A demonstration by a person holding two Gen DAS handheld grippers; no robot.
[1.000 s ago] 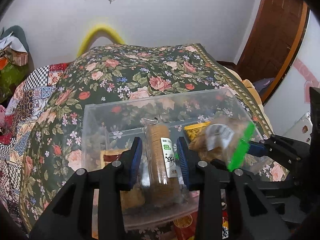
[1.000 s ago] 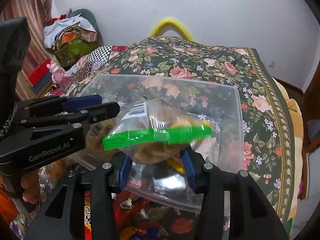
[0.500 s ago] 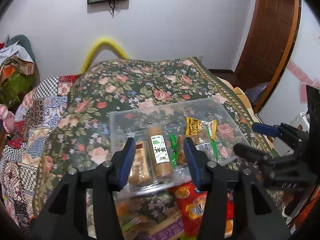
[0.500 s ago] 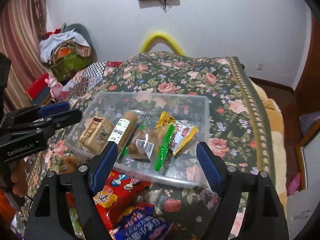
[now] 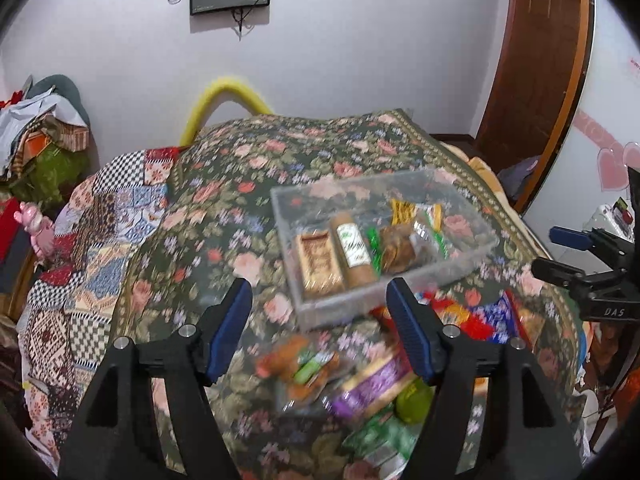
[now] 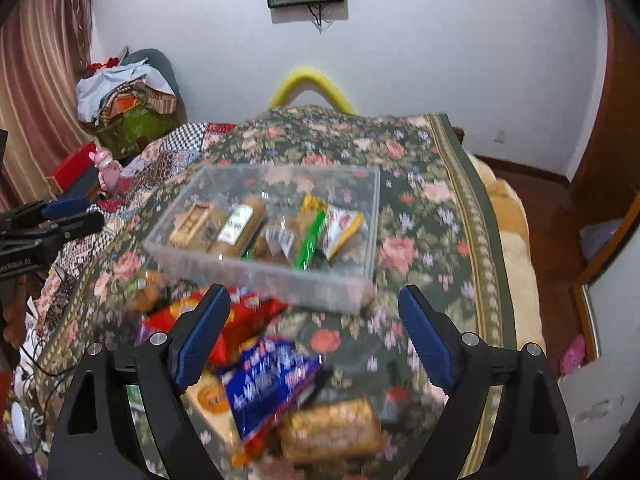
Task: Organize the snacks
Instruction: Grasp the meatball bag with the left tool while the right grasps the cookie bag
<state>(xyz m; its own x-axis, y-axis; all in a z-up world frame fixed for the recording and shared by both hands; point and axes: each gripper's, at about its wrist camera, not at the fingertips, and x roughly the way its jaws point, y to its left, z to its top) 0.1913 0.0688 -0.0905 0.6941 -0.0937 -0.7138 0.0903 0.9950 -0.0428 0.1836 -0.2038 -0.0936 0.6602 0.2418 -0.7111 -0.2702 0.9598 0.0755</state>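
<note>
A clear plastic box (image 5: 472,252) sits on the floral bedspread; it also shows in the right wrist view (image 6: 264,272). It holds a brown cracker pack (image 5: 320,262), a round biscuit roll (image 5: 354,248), a clear bag with a green strip (image 6: 308,238) and a yellow packet (image 6: 342,228). Loose snacks lie in front of it: a red bag (image 6: 244,320), a blue bag (image 6: 268,384), a purple pack (image 5: 372,384). My left gripper (image 5: 320,332) is open and empty, above the loose snacks. My right gripper (image 6: 316,340) is open and empty, above the red and blue bags.
The bed's right edge drops to a wooden floor (image 6: 552,216). A clothes pile (image 6: 128,96) lies at the far left. A yellow hoop (image 6: 312,84) stands behind the bed. A wooden door (image 5: 536,60) is at the right.
Both grippers let go of their snacks in the box, opened wide and pulled back and up. The roll and the green-strip bag now lie in the box.
</note>
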